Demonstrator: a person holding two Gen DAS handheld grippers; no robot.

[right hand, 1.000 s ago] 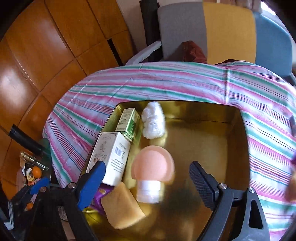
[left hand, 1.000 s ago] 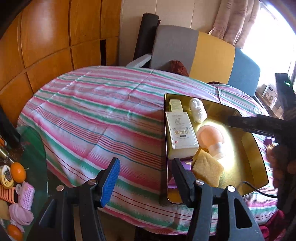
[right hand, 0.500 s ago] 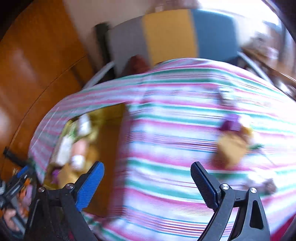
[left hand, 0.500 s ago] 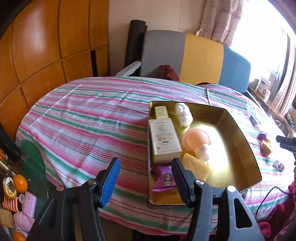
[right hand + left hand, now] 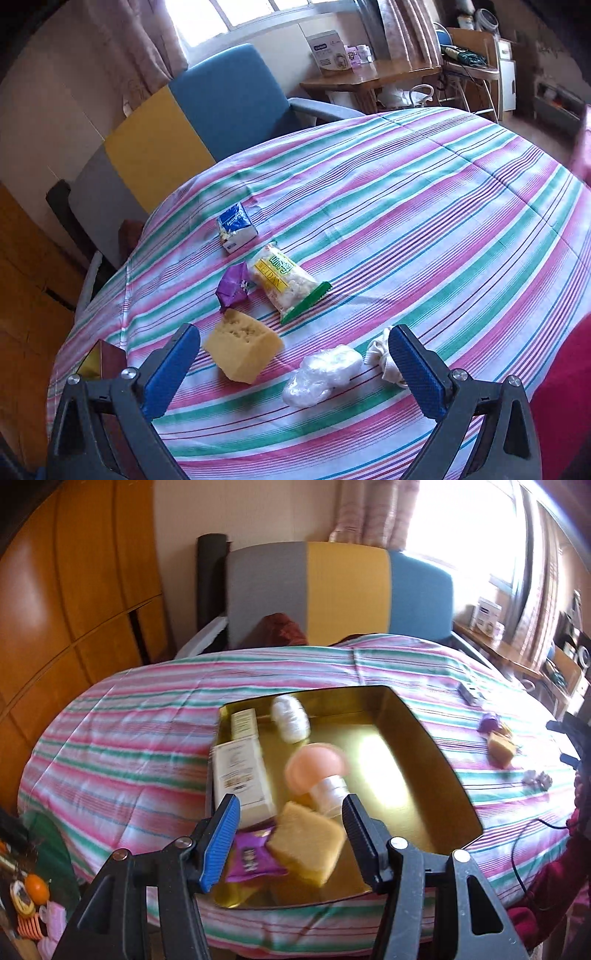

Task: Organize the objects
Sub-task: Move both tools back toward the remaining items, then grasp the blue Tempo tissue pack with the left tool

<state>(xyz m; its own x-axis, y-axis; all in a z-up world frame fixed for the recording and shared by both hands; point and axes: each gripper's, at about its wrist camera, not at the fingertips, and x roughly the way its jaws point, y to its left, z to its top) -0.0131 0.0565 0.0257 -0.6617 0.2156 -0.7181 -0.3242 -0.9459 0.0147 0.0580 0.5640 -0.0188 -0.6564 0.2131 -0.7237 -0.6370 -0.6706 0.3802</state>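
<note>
Presently, notes by item:

Surface: round tabletop under a pink, green and white striped cloth point(image 5: 388, 206).

Tray: shallow gold metal tray point(image 5: 436, 760) on the cloth, seen from the left wrist view.

Tray contents: a tall cream carton point(image 5: 242, 775) and a smaller cream box point(image 5: 243, 723) along the left wall; a white wrapped bundle point(image 5: 290, 718) near the far wall; a peach mushroom-shaped thing with a white stem point(image 5: 317, 771) mid-tray; a yellow sponge block point(image 5: 306, 842) and a purple packet point(image 5: 251, 856) at the near edge.

Left gripper point(image 5: 290, 834): jaws partly apart, nothing between the pads, hovering over the tray's near edge.

Right gripper point(image 5: 293, 365): jaws opening, wide, empty, above loose items on the cloth.

Loose items: yellow porous sponge wedge point(image 5: 242, 347), clear plastic-wrapped white lump point(image 5: 321, 374), small white cloth pouch point(image 5: 382, 356), green-edged snack bag point(image 5: 286, 282), crumpled purple wrapper point(image 5: 232, 286), blue-and-white packet point(image 5: 236, 227).

Tray corner: just visible at the left in the right wrist view, well apart from the snack bag.
</note>
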